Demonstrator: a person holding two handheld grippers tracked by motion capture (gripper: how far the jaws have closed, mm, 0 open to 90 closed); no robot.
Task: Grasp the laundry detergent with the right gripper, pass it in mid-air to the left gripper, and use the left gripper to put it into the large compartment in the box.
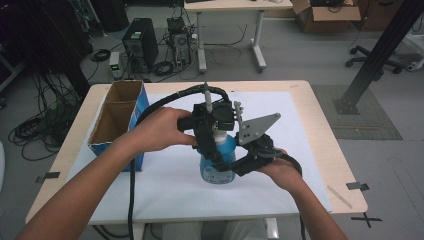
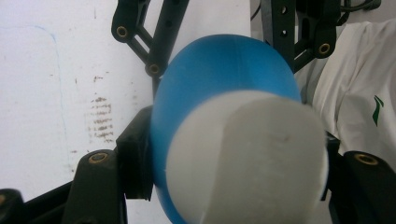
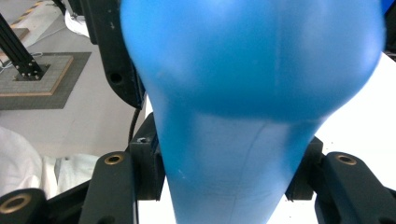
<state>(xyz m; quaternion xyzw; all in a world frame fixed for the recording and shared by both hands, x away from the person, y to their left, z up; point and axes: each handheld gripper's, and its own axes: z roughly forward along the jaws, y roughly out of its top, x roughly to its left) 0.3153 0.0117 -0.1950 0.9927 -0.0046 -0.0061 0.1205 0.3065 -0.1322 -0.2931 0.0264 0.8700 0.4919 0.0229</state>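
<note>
A blue spray bottle (image 1: pixel 219 169) with a white top stands upright on the white sheet (image 1: pixel 165 190) at the middle of the table. My left gripper (image 1: pixel 214 145) reaches down over it from above, and in the left gripper view its pads (image 2: pixel 138 158) press on the bottle (image 2: pixel 219 79) on either side of the white cap (image 2: pixel 247 158). From the right side, my right gripper (image 1: pixel 231 162) is shut on the bottle's body; in the right gripper view the narrower part of the bottle (image 3: pixel 252 70) sits clamped between its pads (image 3: pixel 148 170). Both hands hold their grippers close together.
An open cardboard box with blue sides (image 1: pixel 117 117) stands at the table's left edge. The left gripper's cable (image 1: pixel 132 190) runs down over the near edge. On the floor beyond the table are a computer tower (image 1: pixel 140 42), loose cables, another table's legs (image 1: pixel 202 40) and a black frame post (image 1: pixel 377 55).
</note>
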